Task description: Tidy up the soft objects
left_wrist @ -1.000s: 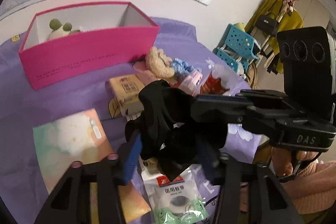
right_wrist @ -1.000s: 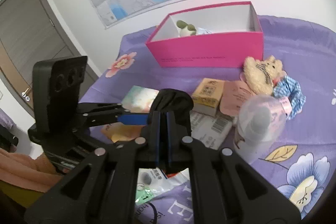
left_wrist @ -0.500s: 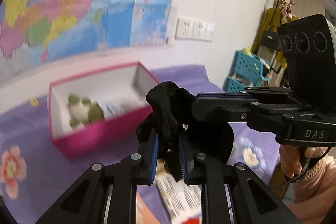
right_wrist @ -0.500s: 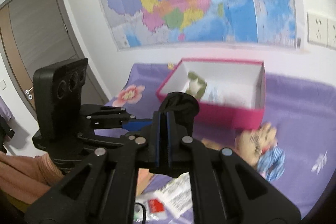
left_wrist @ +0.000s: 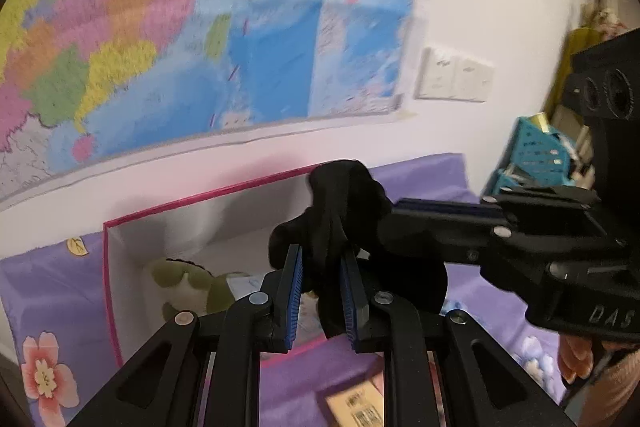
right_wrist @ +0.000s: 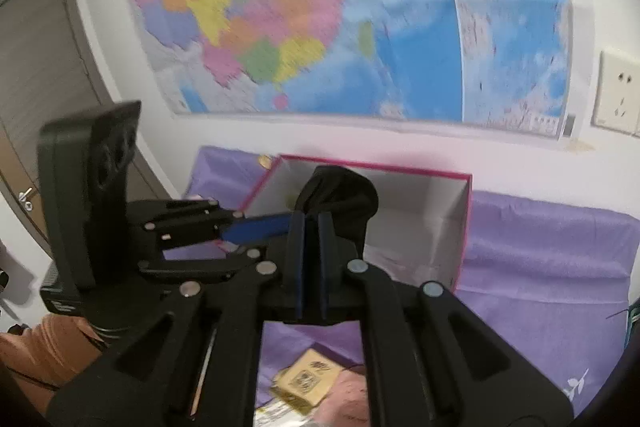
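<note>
Hand-held gripper [left_wrist: 320, 259] pinches black cloth [left_wrist: 344, 195].

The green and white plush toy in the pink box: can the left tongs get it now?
Probably not yet. The left tongs are shut on a black soft cloth, also held by the right tongs; the green and white plush toy lies in the pink box below.

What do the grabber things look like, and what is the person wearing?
Both the left gripper and the right gripper are black plastic frames with silver rivets and ribbed blue finger pads. One body has raised letters, DAS. The person's sleeve is orange knit.
</note>
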Tool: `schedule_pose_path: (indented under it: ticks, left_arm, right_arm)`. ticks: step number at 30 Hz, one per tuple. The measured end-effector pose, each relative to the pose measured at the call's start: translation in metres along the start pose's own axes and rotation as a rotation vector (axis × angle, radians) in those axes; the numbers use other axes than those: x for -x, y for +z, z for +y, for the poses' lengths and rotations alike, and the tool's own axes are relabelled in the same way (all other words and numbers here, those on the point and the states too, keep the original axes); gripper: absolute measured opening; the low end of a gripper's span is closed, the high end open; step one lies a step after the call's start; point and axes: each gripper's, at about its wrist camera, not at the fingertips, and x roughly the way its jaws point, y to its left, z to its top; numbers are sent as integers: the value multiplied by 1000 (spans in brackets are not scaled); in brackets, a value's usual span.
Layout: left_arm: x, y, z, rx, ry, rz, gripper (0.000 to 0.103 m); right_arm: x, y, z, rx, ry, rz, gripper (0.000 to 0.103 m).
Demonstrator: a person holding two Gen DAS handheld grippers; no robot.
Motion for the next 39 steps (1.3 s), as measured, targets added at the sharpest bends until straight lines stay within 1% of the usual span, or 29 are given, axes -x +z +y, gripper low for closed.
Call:
schedule_pose_path:
  ticks: [1, 3, 4, 5, 6, 9, 14, 16, 18, 21, 22, 23, 25, 26, 28, 31, 33, 35, 37, 39]
  left_arm:
    - [-10, 1, 2, 6, 7, 20, 20]
    - [-25, 1, 6, 15, 28, 57, 29]
    - [-35, -1, 8, 21, 41, 81, 37]
    - [-40, -3, 10, 25, 48, 93, 42]
    - [-44, -6, 12, 36, 58, 107, 42]
    - [-41, -12, 14, 44, 40, 111, 42]
    - [-13, -18, 12, 47, -5, 71, 43]
    - [1, -19, 8, 47, -26, 56, 43]
    - [13, -21, 4, 44, -40, 44, 43]
    - [35, -29, -4, 33, -90, 14, 46]
    - [42, -32, -7, 31, -96, 9, 49]
    - [46, -34, -8, 28, -104, 6, 49]
    - [57, -42, -12, 23, -122, 0, 50]
    - [61, -46, -15, 17, -131, 0, 50]
    - [69, -57, -19, 15, -141, 1, 50]
    - [73, -71, -23, 18, -166, 15, 50]
    - [74, -82, -27, 23, -168, 16, 50]
    - [72, -91, -31, 17, -176, 33, 50]
    - [65, -97, -38, 9, -167, 57, 50]
    - [57, -100, -43, 6, -165, 80, 50]
  right_arm:
    - [-6, 0, -6, -13, -17, 12, 10]
    - [-22, 0, -22, -49, -53, 40, 11]
    - [-28, -1, -31, -74, -69, 50, 11]
    - [-32, -3, -38, -97, -82, 57, 11]
    - [-36, -5, -44, -117, -87, 72, 14]
    - [-40, -13, -54, -144, -105, 101, 15]
    - [-17, -24, -51, -131, -65, 81, 17]
    - [-2, -25, -47, -140, -14, 62, 22]
    - [17, -25, -38, -140, 32, 33, 23]
    - [46, -25, -22, -128, 110, -9, 27]
    - [55, -25, -17, -123, 133, -22, 29]
    - [65, -26, -11, -115, 152, -38, 31]
    - [90, -32, 4, -89, 188, -75, 38]
    - [98, -35, 10, -79, 203, -85, 40]
    - [112, -44, 19, -58, 209, -99, 44]
    - [132, -65, 31, -39, 220, -107, 46]
    - [141, -79, 32, -42, 211, -107, 46]
    - [148, -97, 29, -55, 178, -107, 47]
    - [150, -109, 22, -81, 154, -102, 49]
    - [149, -126, 7, -130, 118, -95, 52]
